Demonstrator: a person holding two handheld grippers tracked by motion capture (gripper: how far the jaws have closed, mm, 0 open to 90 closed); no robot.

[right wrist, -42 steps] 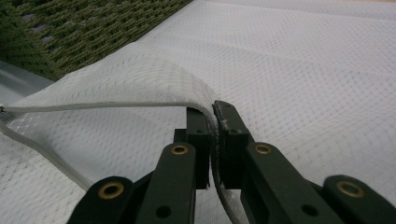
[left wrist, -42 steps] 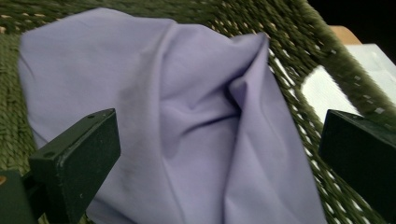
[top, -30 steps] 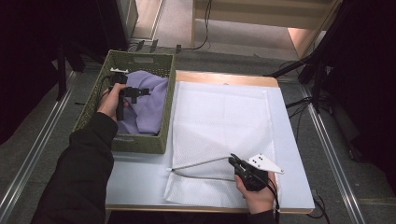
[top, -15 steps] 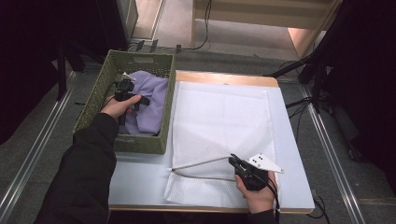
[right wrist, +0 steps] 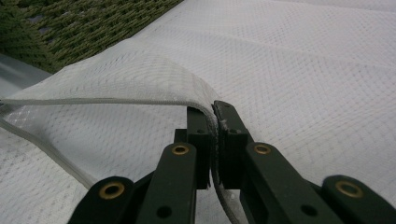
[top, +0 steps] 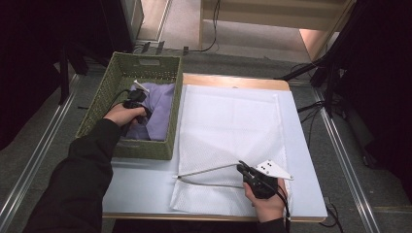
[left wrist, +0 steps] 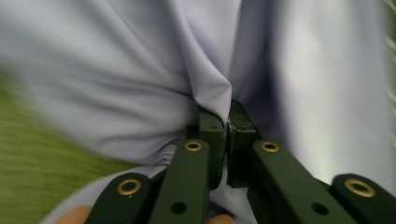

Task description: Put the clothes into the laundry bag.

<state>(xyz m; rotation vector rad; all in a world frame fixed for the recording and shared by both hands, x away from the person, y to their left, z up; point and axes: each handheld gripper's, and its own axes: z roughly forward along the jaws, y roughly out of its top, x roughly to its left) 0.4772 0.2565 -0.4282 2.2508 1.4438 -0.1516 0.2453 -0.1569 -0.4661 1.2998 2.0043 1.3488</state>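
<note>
A lilac garment point(top: 158, 109) lies bunched in the green woven basket point(top: 116, 77) at the table's left. My left gripper point(top: 133, 103) reaches into the basket; its jaws have just been closing and now pinch a fold of the lilac garment point(left wrist: 219, 88), as the left gripper view shows with the gripper point(left wrist: 228, 122) shut on it. A white mesh laundry bag point(top: 233, 131) lies flat on the table. My right gripper point(top: 241, 166) near the front edge is shut on the bag's upper rim point(right wrist: 140, 100), lifting the mouth open; in its own view the gripper point(right wrist: 214, 109) clamps the mesh.
The basket hangs partly off the white table's point(top: 141, 184) left side. A wooden strip point(top: 233, 80) runs along the far edge. Cables lie on the floor beyond the table and at the right. Dark stands flank both sides.
My left gripper has moved deeper into the basket, down onto the garment, and its jaws have gone from open to shut on the cloth. The right gripper has stayed put.
</note>
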